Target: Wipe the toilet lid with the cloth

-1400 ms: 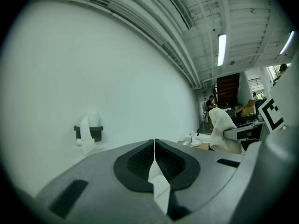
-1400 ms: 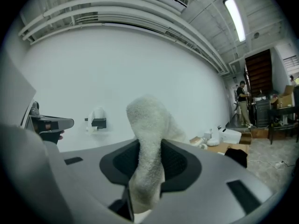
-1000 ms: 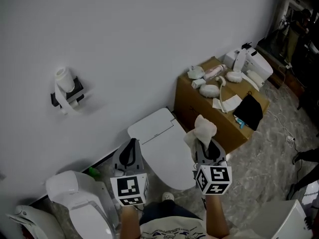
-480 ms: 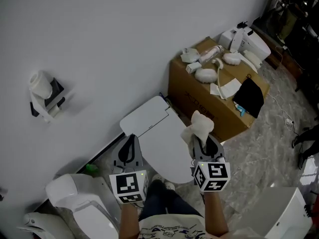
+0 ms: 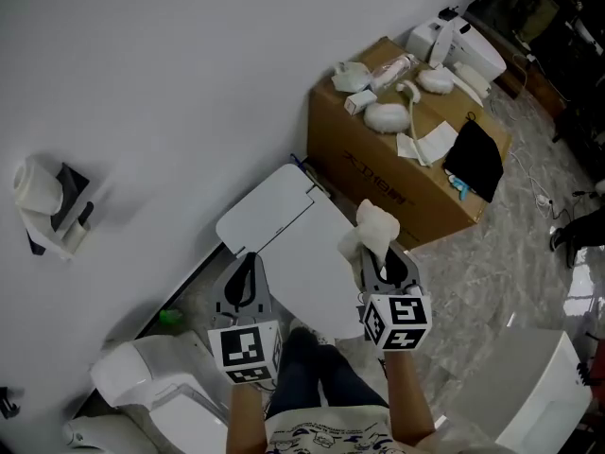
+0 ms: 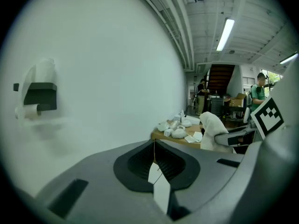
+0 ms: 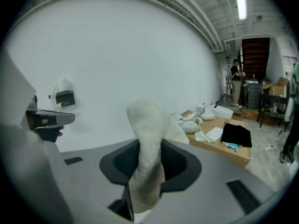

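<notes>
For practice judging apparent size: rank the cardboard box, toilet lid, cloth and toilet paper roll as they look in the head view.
1. cardboard box
2. toilet lid
3. cloth and toilet paper roll look alike; the cloth is nearer, so unranked.

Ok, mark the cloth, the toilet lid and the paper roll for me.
cloth (image 5: 374,227), head view, bunched top end.
toilet lid (image 5: 304,270), head view, flat middle.
paper roll (image 5: 30,185), head view, the roll's side.

Workshop hall: toilets (image 5: 293,253) on bare floor, cardboard box (image 5: 378,173), staircase (image 6: 221,76).
</notes>
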`<state>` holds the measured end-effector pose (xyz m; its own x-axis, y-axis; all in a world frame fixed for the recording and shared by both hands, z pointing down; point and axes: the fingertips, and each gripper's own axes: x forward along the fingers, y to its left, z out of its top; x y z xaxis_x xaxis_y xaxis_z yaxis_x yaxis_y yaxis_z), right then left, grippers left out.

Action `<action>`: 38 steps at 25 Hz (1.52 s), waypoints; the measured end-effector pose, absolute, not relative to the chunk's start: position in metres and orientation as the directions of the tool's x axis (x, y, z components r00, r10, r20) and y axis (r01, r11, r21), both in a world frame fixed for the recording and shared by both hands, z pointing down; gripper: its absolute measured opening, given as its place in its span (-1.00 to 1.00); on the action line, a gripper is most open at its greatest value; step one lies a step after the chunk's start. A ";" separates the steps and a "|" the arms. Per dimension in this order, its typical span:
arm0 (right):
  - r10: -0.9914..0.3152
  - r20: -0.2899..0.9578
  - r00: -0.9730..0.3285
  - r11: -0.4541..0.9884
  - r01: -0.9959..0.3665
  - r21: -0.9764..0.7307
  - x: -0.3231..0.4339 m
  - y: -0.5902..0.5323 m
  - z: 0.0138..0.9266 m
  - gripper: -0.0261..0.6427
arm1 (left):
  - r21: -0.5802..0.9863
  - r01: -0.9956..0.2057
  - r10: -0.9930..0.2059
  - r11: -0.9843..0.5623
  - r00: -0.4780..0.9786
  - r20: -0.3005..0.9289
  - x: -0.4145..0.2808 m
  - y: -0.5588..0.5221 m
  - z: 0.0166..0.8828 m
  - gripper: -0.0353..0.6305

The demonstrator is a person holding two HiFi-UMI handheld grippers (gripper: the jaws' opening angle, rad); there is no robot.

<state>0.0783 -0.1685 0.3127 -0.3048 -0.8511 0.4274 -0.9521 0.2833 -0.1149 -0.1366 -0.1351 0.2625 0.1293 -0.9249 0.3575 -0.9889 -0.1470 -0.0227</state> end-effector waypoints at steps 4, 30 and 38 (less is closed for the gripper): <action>-0.836 0.464 -0.292 0.275 -0.956 -0.106 0.069 -0.183 0.339 -0.59 | -0.012 -0.986 -0.912 -0.164 0.147 0.384 -0.141 -0.151 0.286 -0.87; -0.645 0.717 -0.264 0.363 -0.932 -0.017 0.031 -0.285 0.585 -0.59 | 0.040 -0.964 -0.798 -0.262 0.240 0.553 -0.147 -0.197 0.461 -0.87; -0.579 0.776 -0.250 0.461 -0.886 0.058 0.017 -0.316 0.643 -0.59 | 0.071 -0.968 -0.769 -0.240 0.234 0.594 -0.155 -0.190 0.502 -0.87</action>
<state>0.0166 -0.3162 0.6433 -0.2502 -0.5793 0.7758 -0.8857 0.4606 0.0583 -0.1553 -0.1896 0.5016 0.2342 -0.7693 0.5944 -0.9682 -0.2399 0.0709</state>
